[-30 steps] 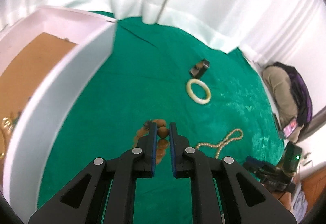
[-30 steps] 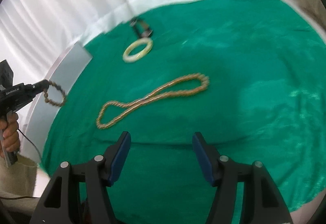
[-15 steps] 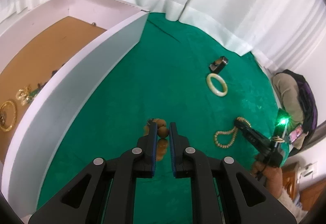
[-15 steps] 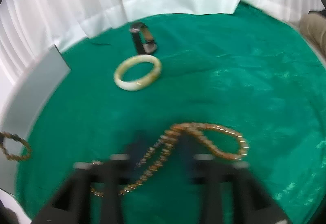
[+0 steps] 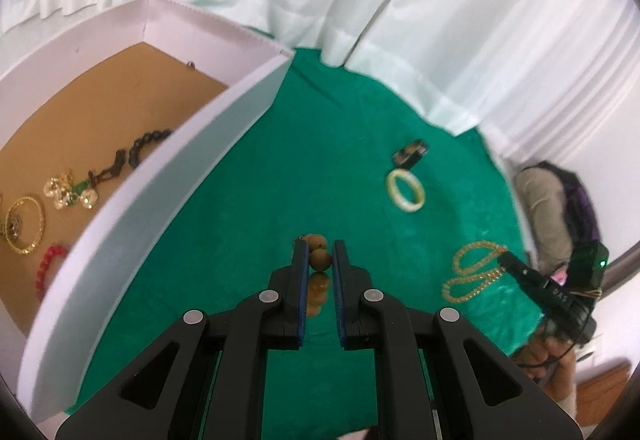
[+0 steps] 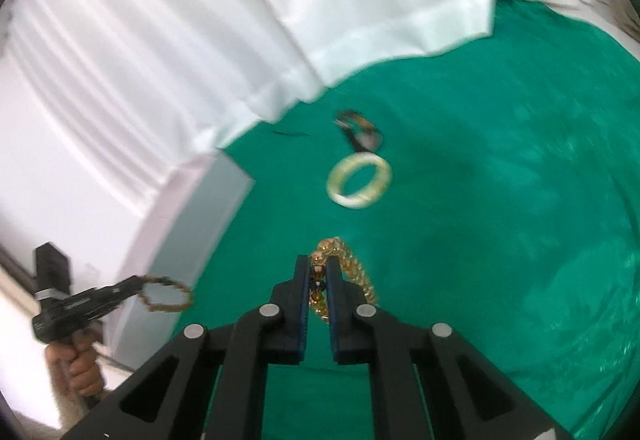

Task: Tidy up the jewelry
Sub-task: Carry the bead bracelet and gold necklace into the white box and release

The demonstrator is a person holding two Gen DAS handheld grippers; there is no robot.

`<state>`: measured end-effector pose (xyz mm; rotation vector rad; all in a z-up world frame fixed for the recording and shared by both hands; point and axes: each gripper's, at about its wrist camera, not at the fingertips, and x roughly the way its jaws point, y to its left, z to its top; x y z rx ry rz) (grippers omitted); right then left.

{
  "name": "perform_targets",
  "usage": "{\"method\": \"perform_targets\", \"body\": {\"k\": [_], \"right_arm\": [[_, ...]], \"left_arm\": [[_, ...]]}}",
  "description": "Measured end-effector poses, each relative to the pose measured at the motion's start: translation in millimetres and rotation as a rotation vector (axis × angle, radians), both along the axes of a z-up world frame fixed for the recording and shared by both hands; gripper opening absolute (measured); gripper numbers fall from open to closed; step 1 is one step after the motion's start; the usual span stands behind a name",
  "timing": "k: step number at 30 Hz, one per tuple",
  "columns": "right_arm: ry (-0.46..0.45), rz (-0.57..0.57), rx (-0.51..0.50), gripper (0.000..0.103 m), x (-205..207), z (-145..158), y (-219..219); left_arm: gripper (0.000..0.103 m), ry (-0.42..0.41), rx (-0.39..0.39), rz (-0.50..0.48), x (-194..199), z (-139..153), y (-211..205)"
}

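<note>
We have a piece of jewelry in each claw, and what matters next is where the white box lies from each of them. The left claw is pressed together on a bracelet of brown wooden beads, which hangs in a small loop from its tips over the green cloth covering the table. The box stands along the left edge of the table, and its near wall runs as a long slant just to the left of this claw, so we judge the left hand the nearer one: a short carry up and over that wall would put the beads above the brown floor of the box, where a gold bangle, a red bracelet and a dark beaded strand already lie. The right claw has just been closing and now pinches the gold bead necklace near one end; the rest trails down and away from its tips, its long axis running roughly in line with the fingers. From the right wrist view the box wall sits well to the left, with the left claw between, so we expect the right hand has the longer way to go. Near the far edge of the table, well apart from both claws, a pale bangle and a small dark clip remain on the cloth.
</note>
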<state>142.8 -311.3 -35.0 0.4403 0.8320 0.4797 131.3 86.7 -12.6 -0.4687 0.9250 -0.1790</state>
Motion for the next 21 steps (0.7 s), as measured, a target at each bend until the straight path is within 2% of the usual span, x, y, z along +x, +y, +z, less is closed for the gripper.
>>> {"method": "perform_targets", "body": {"k": [5, 11, 15, 17, 19, 21], "right_arm": [[-0.096, 0.141, 0.017, 0.008, 5, 55, 41], [-0.185, 0.341, 0.092, 0.008, 43, 110, 128], [-0.214, 0.431, 0.126, 0.008, 73, 130, 192], [-0.200, 0.463, 0.138, 0.008, 91, 135, 229], [-0.179, 0.502, 0.113, 0.008, 115, 131, 272], [-0.120, 0.532, 0.072, 0.008, 142, 118, 320]], "left_arm": [[0.009, -0.047, -0.043, 0.008, -5, 52, 27], [0.009, -0.069, -0.010, 0.081, 9, 95, 80], [0.009, -0.026, -0.009, 0.151, 35, 88, 121], [0.009, 0.010, -0.009, 0.198, 53, 73, 147], [0.009, 0.045, 0.006, 0.232, 67, 55, 166], [0.009, 0.079, 0.021, 0.262, 80, 37, 179]]}}
